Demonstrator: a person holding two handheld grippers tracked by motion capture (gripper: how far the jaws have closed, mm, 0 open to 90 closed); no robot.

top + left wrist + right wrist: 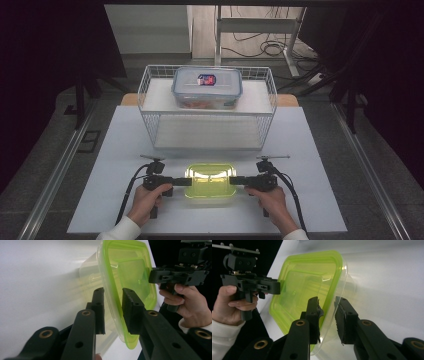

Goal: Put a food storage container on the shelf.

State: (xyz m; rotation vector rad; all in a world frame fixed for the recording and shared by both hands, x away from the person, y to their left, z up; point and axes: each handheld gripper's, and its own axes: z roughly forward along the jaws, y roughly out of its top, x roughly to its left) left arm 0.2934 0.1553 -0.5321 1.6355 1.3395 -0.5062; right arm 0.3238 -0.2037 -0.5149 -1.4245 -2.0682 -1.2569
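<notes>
Bracketing the green-lidded container [210, 180] from both ends, I am working with my left gripper [186, 181] at its left short edge and my right gripper [234, 180] at its right one. The container is sitting on the white table [115, 165], near my edge, in front of the wire basket [150, 107] that is carrying a clear lidded box [207, 87] on its upper shelf.

In the left gripper view my jaws are standing narrowly apart with the lid's rim [113, 312] running between them; a sliver of light is showing on each side, so I am judging them as straddling the rim, not yet clamped. The right gripper view is telling the same story: the rim [327, 312] is passing between the pads [342, 317] with a small gap left.

To do this well, I am thinking both sides should close at the same moment and at the same depth, biting the rim squarely so the tub is not twisting. Thin plastic like this is probably going to flex, so an even, modest squeeze and a level lift seem wise.

Much is staying uncertain. I cannot tell whether the lid is snapped on or merely resting. Glare is washing out the clear tub walls [87, 270] against the white surface, and whether anything is lying inside is hard to make out. My own jaws are covering the exact contact points.
</notes>
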